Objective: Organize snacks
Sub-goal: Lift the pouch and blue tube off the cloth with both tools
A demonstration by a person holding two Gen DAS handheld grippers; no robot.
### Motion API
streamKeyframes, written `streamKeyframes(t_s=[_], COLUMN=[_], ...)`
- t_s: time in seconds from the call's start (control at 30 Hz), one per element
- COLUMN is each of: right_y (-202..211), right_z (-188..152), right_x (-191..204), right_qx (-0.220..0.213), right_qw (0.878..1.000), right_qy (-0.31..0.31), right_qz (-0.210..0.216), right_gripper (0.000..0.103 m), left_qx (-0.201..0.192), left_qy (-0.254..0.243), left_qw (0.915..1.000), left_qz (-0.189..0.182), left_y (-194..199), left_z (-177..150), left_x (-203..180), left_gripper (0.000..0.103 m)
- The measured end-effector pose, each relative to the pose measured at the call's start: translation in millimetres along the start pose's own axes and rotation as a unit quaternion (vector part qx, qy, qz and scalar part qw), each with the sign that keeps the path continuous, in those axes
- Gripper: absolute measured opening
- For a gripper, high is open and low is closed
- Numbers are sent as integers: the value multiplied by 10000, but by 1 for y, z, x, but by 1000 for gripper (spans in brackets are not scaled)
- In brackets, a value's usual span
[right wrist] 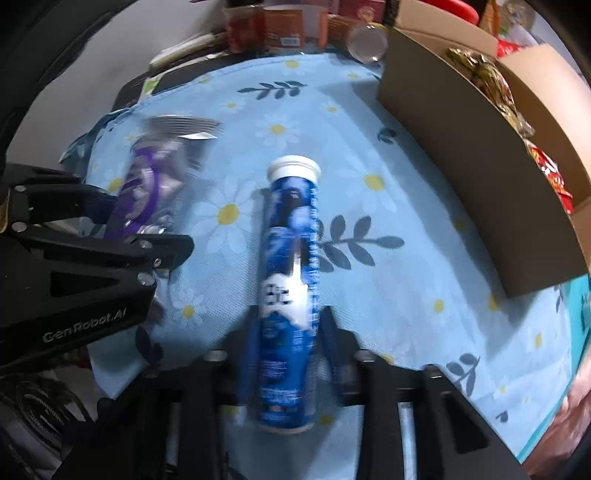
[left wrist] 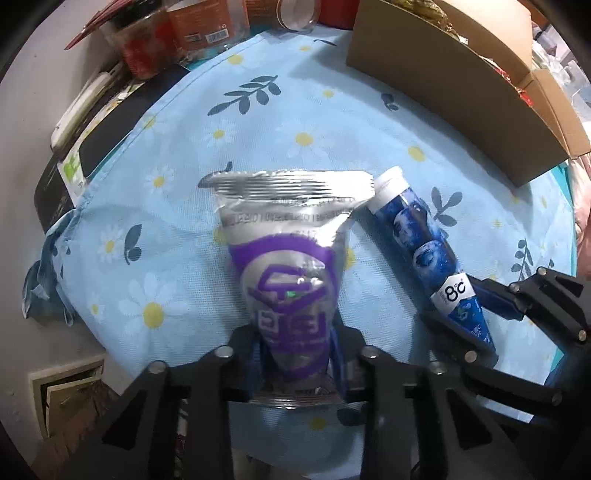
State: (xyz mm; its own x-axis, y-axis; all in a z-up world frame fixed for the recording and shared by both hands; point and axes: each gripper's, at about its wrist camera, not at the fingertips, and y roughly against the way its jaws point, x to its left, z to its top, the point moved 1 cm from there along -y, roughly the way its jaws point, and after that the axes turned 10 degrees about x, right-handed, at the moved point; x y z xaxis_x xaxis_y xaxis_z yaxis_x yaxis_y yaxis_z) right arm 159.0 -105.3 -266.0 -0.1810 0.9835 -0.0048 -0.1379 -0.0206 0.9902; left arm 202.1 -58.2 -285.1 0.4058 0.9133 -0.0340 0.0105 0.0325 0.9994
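Observation:
A silver pouch with purple print (left wrist: 288,229) lies on the flowered blue cloth (left wrist: 184,147), and my left gripper (left wrist: 297,354) is shut on its lower end, pinching it narrow. Just right of it lies a blue tube with a white cap (left wrist: 417,243), its lower end between the fingers of my right gripper (left wrist: 476,325). In the right wrist view the blue tube (right wrist: 291,221) points away from me, with my right gripper (right wrist: 290,336) shut on its near half. To the left there, blurred, my left gripper (right wrist: 133,225) grips the pouch (right wrist: 162,173).
An open cardboard box (left wrist: 461,92) with wrapped snacks inside stands at the right on the cloth, also seen as the box (right wrist: 461,147). Jars and packets (left wrist: 199,26) and a clear glass (left wrist: 295,14) line the back. A dark flat item (left wrist: 110,136) sits at the cloth's left edge.

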Motion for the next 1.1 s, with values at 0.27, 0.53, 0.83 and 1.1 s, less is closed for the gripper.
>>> streamKeyframes(t_s=[0.27,0.53,0.83,1.1], right_y=[4,24,51,70], right_z=[-1,-6,-17,-25], right_x=[-8,-9,-2,2], right_qx=[13,-73,-292,-453], right_qw=[9995,9983,9969,9955], right_qy=[-120,-184,-169,-180], right_qz=[277,554,711,818], right_gripper=[28,28,28,28], left_qx=[62,-19,-145,-306], left_qy=[15,-12,1,-71], left_qw=[9997,9994,9989,9987], left_qz=[-232,-347,-449,-393], left_y=[12,33,63,95], left_z=[8,-2,-11,-29], left_x=[22,26,29,17], left_gripper=[26,25,25,25])
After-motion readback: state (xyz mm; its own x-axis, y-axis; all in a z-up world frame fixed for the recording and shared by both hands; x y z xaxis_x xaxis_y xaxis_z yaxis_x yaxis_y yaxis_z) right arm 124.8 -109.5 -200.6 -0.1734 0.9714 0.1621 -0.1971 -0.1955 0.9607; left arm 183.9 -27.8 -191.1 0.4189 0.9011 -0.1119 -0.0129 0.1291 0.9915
